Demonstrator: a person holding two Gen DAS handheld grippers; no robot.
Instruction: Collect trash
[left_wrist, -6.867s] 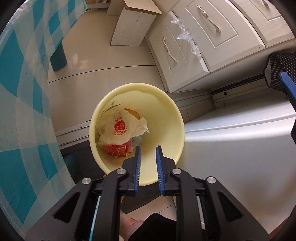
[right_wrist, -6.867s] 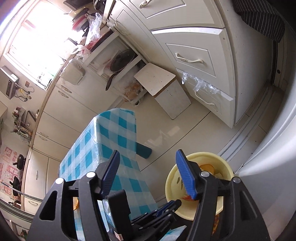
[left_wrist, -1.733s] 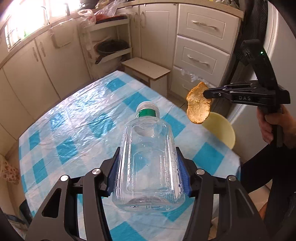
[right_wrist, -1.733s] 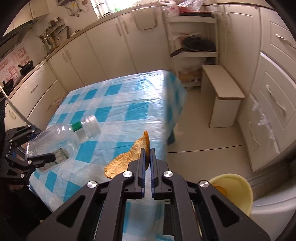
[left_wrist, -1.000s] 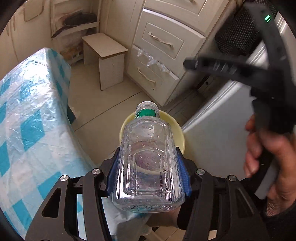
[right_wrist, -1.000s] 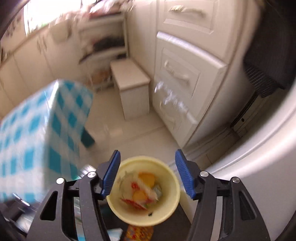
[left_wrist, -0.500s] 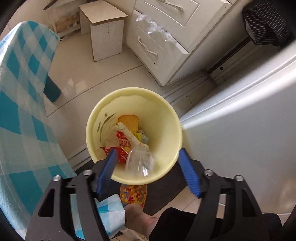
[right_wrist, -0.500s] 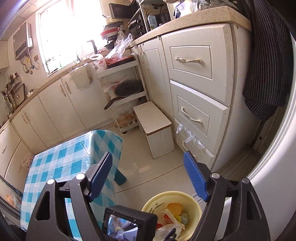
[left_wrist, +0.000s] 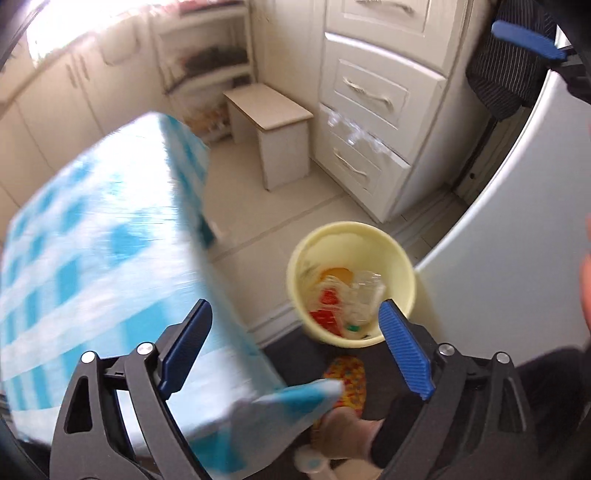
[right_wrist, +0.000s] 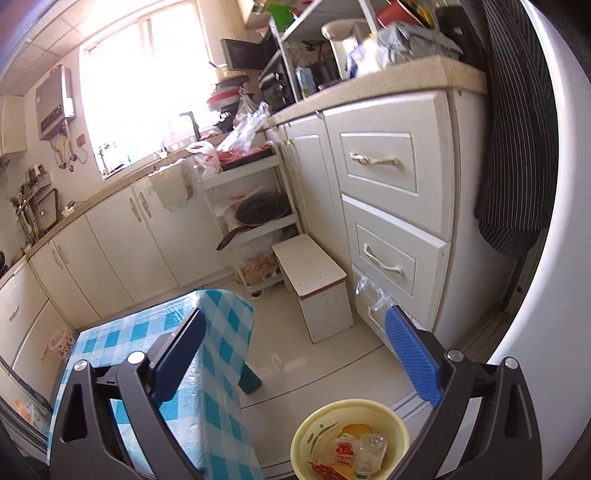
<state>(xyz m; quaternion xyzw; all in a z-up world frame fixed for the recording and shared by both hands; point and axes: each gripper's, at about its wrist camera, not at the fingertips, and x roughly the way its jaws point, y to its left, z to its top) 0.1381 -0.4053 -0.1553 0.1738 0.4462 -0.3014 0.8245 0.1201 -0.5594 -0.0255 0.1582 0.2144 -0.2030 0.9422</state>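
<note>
We hold our left gripper (left_wrist: 295, 332) and right gripper (right_wrist: 293, 354) spread wide and empty above the round pale-yellow plastic bin (right_wrist: 395, 424) on the cream tiled floor (right_wrist: 288, 354). Inside it, the clear plastic bottle (right_wrist: 371, 448) lies among a white wrapper with a red emblem (right_wrist: 343, 451), its print too small to read, and an orange scrap (right_wrist: 356, 430). The blue-and-white checked tablecloth (right_wrist: 221, 332) hangs to the left; a white wooden stool (right_wrist: 314, 277) stands beyond.
</note>
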